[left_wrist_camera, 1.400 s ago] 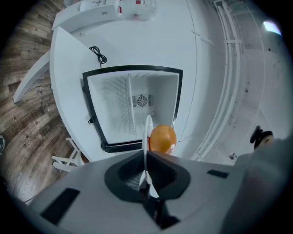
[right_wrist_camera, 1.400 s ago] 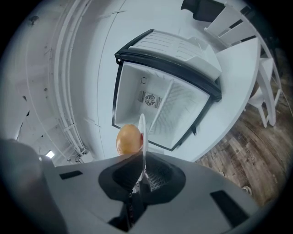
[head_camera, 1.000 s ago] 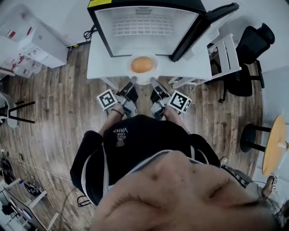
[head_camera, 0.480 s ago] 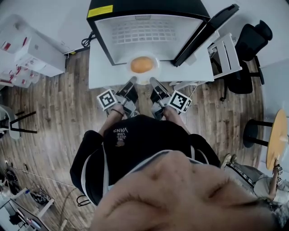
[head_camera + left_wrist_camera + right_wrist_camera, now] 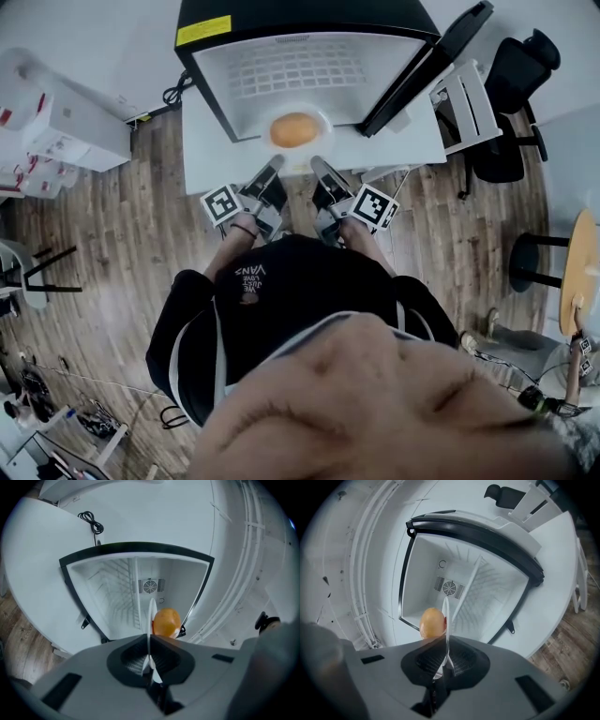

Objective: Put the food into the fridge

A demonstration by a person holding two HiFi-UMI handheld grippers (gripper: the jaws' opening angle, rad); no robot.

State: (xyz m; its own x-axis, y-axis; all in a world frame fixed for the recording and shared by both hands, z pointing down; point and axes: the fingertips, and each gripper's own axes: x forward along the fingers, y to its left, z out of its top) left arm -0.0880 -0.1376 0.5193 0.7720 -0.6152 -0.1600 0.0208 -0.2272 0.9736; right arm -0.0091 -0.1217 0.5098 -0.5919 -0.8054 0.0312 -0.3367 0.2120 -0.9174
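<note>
1. We count one round orange food [image 5: 293, 129] on one white plate [image 5: 323, 125], at the mouth of one open mini fridge [image 5: 300, 14] on the desk [image 5: 412, 141].
2. Of two tools, the left hand-held gripper [image 5: 272, 167] and the right hand-held gripper [image 5: 317, 167] each grasp the plate's rim.
3. Both gripper views show the plate only edge-on; we cannot tell what kind of food it carries.

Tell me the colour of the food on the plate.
The food is orange-yellow, best seen in the head view.

White print on the person's black shirt [image 5: 248, 278] reads "VANS", seen upside down — the smaller lines beside it are illegible. The yellow label [image 5: 206, 30] on the fridge [image 5: 300, 13] — too small to read.
</note>
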